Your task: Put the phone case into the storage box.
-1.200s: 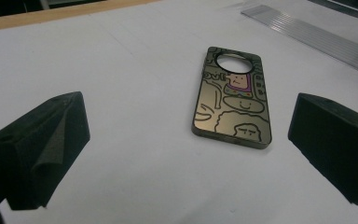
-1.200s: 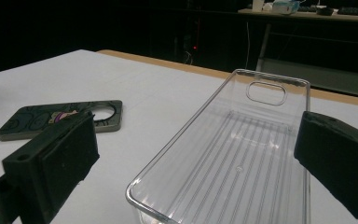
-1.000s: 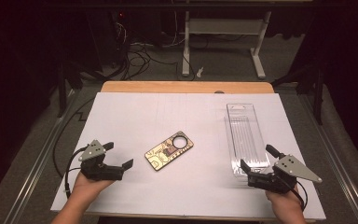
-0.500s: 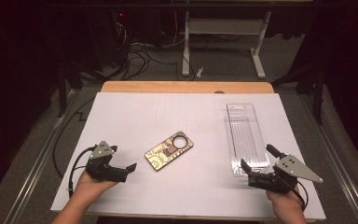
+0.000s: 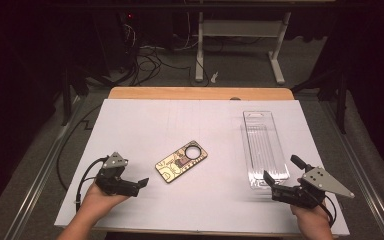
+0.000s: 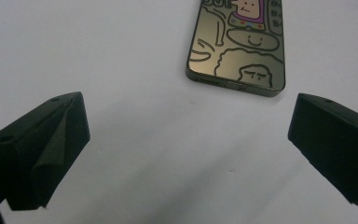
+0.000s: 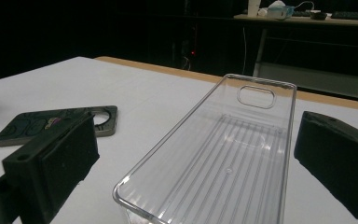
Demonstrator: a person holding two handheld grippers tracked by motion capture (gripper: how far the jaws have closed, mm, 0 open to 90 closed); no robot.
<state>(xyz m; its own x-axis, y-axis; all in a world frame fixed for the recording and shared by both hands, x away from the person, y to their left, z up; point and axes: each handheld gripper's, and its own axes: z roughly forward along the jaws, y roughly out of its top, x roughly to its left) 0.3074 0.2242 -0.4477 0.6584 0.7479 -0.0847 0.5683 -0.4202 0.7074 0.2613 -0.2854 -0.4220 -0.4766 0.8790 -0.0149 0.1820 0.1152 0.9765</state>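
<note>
A gold phone case with cartoon drawings (image 5: 181, 161) lies flat near the middle of the white table; its near end (image 6: 237, 46) shows in the left gripper view, and it appears dark (image 7: 56, 124) in the right gripper view. A clear plastic tray (image 5: 265, 147) lies lengthwise at the right, empty (image 7: 228, 163). My left gripper (image 5: 139, 185) sits low at the front left, open, aimed at the case and a short way from it. My right gripper (image 5: 281, 172) is open at the front right, its jaws at the tray's near end.
A wooden strip (image 5: 200, 93) runs along the table's far edge. Beyond it are dark floor, cables (image 5: 150, 55) and a white table frame (image 5: 240, 37). Bare white table surface (image 5: 150, 125) lies behind and between the case and the tray.
My left gripper has slid right and slightly forward toward the phone case. The right gripper, the case and the tray have stayed put.
</note>
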